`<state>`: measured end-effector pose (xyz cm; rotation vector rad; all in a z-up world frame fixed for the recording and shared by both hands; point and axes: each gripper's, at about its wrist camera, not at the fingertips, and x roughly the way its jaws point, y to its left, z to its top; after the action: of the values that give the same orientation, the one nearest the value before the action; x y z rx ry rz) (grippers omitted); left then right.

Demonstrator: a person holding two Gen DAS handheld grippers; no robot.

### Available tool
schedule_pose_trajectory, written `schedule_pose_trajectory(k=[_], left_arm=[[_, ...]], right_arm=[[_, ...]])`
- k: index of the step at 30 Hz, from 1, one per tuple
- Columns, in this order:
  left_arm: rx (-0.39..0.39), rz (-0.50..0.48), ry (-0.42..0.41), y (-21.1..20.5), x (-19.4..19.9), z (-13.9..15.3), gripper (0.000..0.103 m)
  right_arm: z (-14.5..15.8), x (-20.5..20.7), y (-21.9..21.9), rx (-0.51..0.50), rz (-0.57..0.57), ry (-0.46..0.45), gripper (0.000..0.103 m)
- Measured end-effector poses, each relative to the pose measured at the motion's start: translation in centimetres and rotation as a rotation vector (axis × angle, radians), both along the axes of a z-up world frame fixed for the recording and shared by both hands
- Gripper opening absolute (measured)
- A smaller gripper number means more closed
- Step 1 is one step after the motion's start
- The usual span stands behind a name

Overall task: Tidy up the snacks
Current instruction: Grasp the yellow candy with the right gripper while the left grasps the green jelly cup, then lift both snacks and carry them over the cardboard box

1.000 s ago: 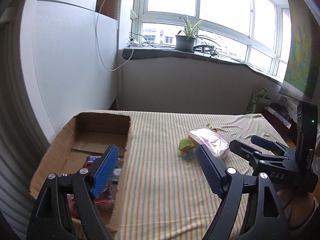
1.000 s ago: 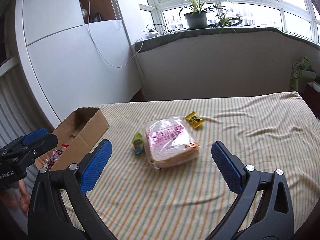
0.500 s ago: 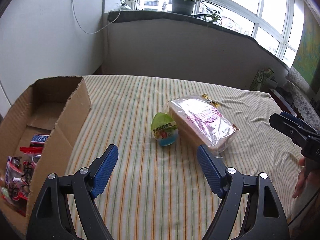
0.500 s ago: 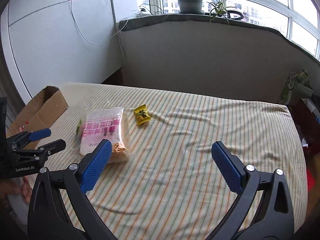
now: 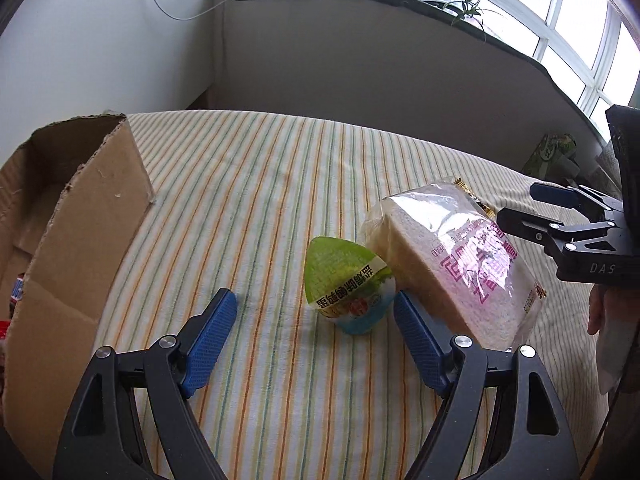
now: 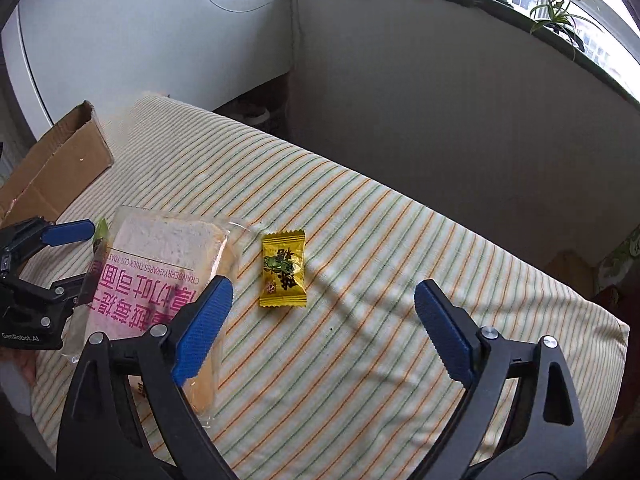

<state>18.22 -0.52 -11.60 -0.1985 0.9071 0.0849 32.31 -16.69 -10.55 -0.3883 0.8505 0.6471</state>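
Observation:
A green egg-shaped snack lies on the striped cloth, just ahead of my open left gripper, nearer its right finger. A bag of sliced toast lies right of it and also shows in the right wrist view. A small yellow candy packet lies ahead of my open, empty right gripper, between its fingers but further out. The right gripper also shows in the left wrist view. The left gripper shows at the left of the right wrist view.
An open cardboard box with snack packs inside stands at the left end of the table; it also shows in the right wrist view. A grey half-wall with potted plants runs behind the table.
Both grippers have moved forward and down toward the cloth. The left has closed in on the green snack, the right has swung right onto the yellow packet.

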Motion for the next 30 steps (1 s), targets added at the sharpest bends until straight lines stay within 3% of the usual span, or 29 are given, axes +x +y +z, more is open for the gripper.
schedule_pose_trajectory(k=[2,7,11,13,14,15,18,24,30], left_arm=[[-0.002,0.002,0.0,0.1,0.2,0.0,0.081],[0.0,-0.004,-0.001,0.4,0.1,-0.1,0.081],[0.0,-0.01,-0.007,0.7,0.3,0.1,0.076],[0.005,-0.004,-0.016,1.0,0.1,0.2,0.062],[0.009,-0.001,-0.025,1.1,-0.1,0.2,0.057],[0.005,-0.002,-0.033,1.2,-0.2,0.3,0.042],[-0.015,-0.021,-0.041,1.2,-0.3,0.5,0.033],[-0.055,-0.059,-0.083,1.3,-0.8,1.4,0.031],[-0.092,-0.074,-0.134,1.2,-2.8,2.8,0.031]], right_arm=[[-0.4,0.4,0.6,-0.008,0.01,0.013,0.081],[-1.4,1.2,1.4,-0.017,0.025,0.042,0.07],[-1.2,0.6,1.8,-0.01,0.039,0.034,0.04],[-1.2,0.3,1.8,-0.019,0.051,0.025,0.026],[-1.3,0.2,1.8,-0.024,0.052,0.022,0.024],[-1.3,0.0,1.9,-0.03,0.051,0.018,0.024],[-1.2,-0.4,1.3,-0.024,0.03,0.019,0.023],[-0.6,-1.6,-1.7,0.067,-0.071,0.025,0.023],[1.6,-5.6,-4.8,0.18,-0.178,-0.014,0.023]])
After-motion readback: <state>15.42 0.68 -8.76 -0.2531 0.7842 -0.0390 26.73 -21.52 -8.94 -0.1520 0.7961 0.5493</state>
